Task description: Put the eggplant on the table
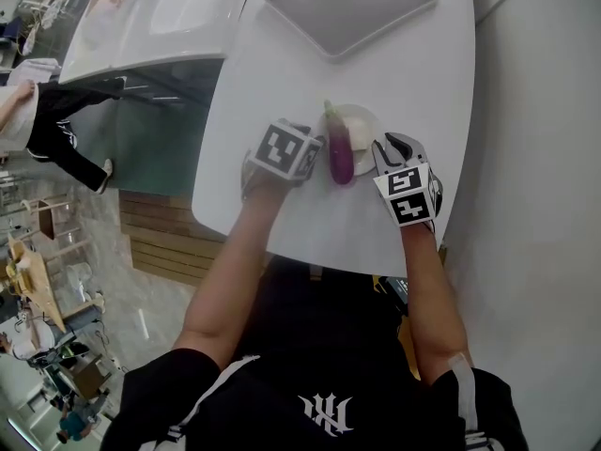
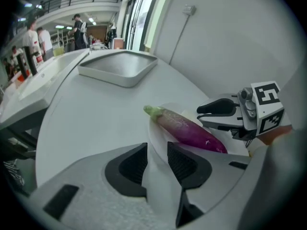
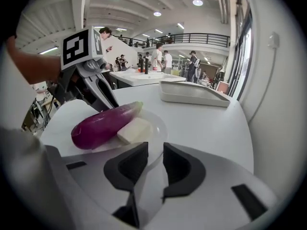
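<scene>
Eggplant (image 1: pixel 340 158) lies lengthwise on a small white plate (image 1: pixel 368 118) at the near right of the white table (image 1: pixel 282 64), stem end pointing far, with a pale block (image 3: pixel 135 130) just beside it on the plate. The left gripper (image 2: pixel 157 159) sits at the plate's left rim, its jaws narrowly closed on that rim. The right gripper (image 3: pixel 156 164) is at the plate's right rim; the rim reaches between its jaws, which stand slightly parted and do not press on it. A grey tray (image 1: pixel 352 3) rests at the far end.
</scene>
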The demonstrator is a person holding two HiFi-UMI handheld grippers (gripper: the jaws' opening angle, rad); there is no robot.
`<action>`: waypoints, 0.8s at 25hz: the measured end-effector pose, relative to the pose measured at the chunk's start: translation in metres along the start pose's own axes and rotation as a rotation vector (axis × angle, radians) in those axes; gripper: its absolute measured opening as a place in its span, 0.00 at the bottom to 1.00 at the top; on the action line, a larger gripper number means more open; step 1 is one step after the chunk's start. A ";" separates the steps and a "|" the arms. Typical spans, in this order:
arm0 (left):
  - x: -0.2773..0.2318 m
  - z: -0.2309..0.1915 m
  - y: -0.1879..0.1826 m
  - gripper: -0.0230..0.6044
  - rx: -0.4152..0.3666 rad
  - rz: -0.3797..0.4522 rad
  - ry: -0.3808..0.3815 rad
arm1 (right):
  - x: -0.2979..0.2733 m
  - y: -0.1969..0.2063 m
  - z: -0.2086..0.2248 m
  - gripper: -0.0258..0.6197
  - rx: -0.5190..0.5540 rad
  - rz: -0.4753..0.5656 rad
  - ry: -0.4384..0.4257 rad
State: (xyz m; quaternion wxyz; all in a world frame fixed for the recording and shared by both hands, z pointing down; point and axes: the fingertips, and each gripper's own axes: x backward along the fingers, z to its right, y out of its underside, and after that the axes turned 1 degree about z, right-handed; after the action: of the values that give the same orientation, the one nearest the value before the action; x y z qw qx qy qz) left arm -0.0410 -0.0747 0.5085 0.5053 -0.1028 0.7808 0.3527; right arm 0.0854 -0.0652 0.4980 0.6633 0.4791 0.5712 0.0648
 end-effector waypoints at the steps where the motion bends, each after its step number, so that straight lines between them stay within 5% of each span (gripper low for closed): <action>1: 0.002 -0.004 -0.002 0.22 -0.013 0.022 -0.026 | -0.001 -0.001 0.001 0.17 0.008 0.005 0.001; 4: 0.012 -0.012 -0.007 0.22 0.006 0.103 -0.040 | -0.001 -0.003 0.006 0.17 -0.031 0.060 -0.003; 7: 0.035 -0.009 -0.009 0.22 0.022 0.199 -0.017 | 0.022 -0.024 0.012 0.16 -0.109 0.246 -0.032; 11: 0.094 0.012 -0.014 0.12 -0.067 0.421 0.080 | 0.088 -0.053 0.007 0.13 -0.342 0.518 -0.286; 15: 0.169 0.057 -0.011 0.07 -0.016 0.687 0.355 | 0.188 -0.069 -0.002 0.13 -0.472 0.743 -0.514; 20: 0.266 0.134 0.015 0.07 0.087 0.905 0.757 | 0.329 -0.076 -0.051 0.18 -0.471 0.864 -0.561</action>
State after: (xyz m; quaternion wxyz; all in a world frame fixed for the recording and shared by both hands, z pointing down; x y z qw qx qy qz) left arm -0.0776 0.0764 0.2535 -0.0054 0.1425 0.8868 0.4396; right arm 0.1203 0.1312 0.2203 0.7919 0.5072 0.0951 0.3265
